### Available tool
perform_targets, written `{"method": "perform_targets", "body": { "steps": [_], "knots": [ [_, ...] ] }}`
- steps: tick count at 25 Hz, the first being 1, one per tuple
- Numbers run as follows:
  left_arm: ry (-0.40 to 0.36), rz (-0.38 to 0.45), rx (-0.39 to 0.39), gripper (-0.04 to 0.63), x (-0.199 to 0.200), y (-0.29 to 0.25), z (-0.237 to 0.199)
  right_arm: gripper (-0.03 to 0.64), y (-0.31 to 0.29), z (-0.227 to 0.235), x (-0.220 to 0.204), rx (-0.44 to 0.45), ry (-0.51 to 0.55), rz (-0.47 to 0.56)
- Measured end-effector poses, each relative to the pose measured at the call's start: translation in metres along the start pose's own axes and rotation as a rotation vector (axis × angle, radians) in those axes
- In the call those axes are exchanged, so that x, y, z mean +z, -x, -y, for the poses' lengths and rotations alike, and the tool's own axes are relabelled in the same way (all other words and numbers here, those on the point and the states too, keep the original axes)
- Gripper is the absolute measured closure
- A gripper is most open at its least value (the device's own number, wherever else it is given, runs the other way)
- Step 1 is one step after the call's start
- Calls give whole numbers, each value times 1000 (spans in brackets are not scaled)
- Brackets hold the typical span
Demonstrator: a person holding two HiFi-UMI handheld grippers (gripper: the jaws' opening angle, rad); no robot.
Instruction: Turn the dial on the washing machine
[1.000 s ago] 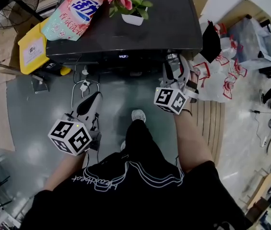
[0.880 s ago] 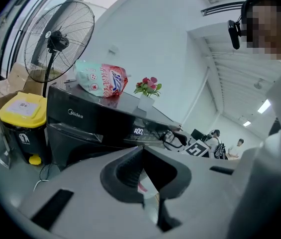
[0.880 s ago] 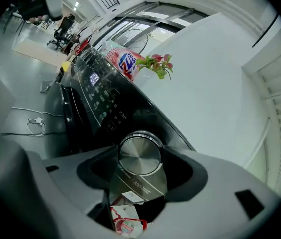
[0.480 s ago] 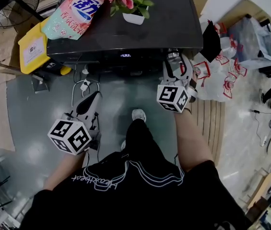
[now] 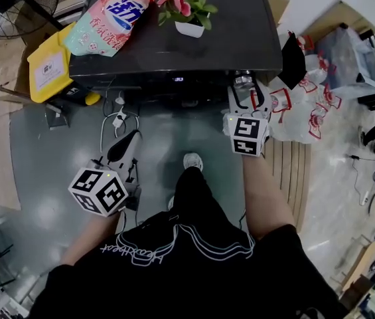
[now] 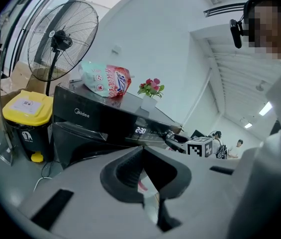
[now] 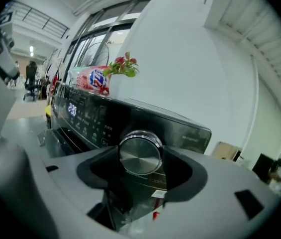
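Head view: the washing machine [image 5: 233, 32] stands straight ahead of the person, and its dial [image 5: 243, 80] sits at the right end of the front panel, just under the edge of the lid. The right gripper [image 5: 243, 90] reaches forward to that spot with one jaw on each side of the knob. The left gripper [image 5: 129, 139] hangs low over the floor, well apart from the panel. This makes the right hand by far the nearer one. A detergent bag [image 5: 111, 15] and a potted flower [image 5: 186, 8] rest on the lid, far from the knob.

Left gripper view: the jaws meet tip to tip and nothing is between them. The machine lies ahead and to the left. The knob is small and far off at the panel's right end, already framed by the other claw.

Right gripper view: the round chrome knob fills the gap dead centre. The jaws stand fairly wide and a pad presses on each flank of its rim, so the claw is clamped on it. The knob's face looks straight back along the jaws, so its axis seems to run in line with the gripper. The turn therefore likely calls for a roll of the wrist about that line, with no push sideways. The lit display [image 7: 72, 109] lies to the left along the panel.
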State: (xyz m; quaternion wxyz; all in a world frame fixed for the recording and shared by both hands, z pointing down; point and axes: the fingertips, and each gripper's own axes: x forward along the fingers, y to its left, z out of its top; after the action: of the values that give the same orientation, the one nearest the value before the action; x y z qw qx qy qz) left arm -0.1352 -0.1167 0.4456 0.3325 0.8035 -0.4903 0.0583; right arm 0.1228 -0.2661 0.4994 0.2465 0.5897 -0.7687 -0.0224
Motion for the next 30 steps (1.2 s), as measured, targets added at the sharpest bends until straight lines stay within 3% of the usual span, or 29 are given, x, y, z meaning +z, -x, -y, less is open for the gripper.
{"method": "perform_targets", "body": {
  "steps": [3,16,21,25,30],
  "knots": [
    [2,5,1,591,1,2,-2,334,-1,1,-1,16,-117,1],
    [11,1,-15,591,-5,13,-2,311,6,5,-2,37,-185,-33],
    [27,-7,-35,591,-12,20,2,307,36,-16,17,162,-211,-40],
    [36,16,-70,591,-9,28,12,347,81,-40,48,289,-234,5],
    [-32,33,-178,591,6,49,49,411,153,-68,94,433,-383,96]
  ]
}}
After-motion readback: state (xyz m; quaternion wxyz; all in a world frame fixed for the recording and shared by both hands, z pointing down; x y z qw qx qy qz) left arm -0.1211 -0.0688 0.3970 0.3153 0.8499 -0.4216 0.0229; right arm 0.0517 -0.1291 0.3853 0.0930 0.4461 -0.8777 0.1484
